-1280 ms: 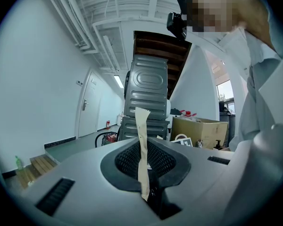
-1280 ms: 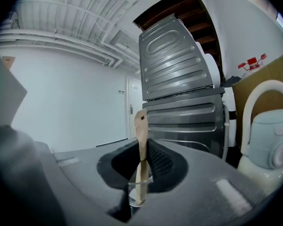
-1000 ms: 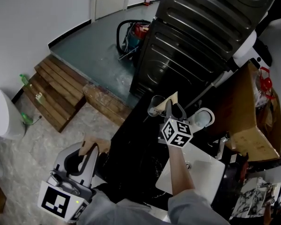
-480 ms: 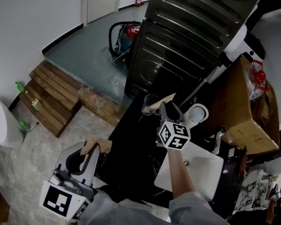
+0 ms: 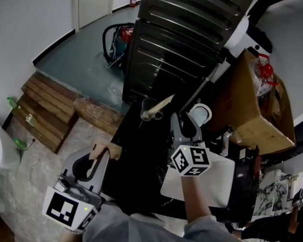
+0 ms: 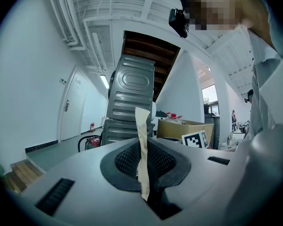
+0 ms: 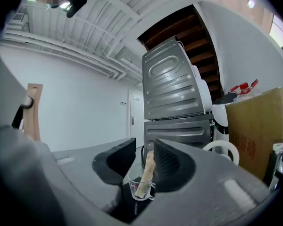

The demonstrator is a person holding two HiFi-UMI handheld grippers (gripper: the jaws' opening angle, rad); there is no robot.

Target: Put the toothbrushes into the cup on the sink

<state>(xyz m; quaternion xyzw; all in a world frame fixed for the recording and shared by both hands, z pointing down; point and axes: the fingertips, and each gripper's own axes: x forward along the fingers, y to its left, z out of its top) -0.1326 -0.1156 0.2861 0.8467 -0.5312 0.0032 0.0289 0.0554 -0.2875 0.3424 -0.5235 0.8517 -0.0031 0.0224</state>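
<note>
- The right gripper [image 7: 144,160] has its jaws spread wide, having just been opening. Nothing is between them, so its part looks done.
- Just ahead, at its 11 o'clock in the head view, the glass cup [image 7: 140,188] stands on the black counter [image 5: 141,155]. It holds one paper-wrapped toothbrush [image 7: 146,173], which leans out toward 1 o'clock.
- The left gripper [image 6: 146,173] is clamped on a second toothbrush [image 6: 141,140], held upright, probably waiting for its turn at the cup.
- The white sink [image 5: 217,185] lies at the cup's 5 o'clock.

Dim, underexposed head view; gripper views brighter, fisheye-warped at edges.
</note>
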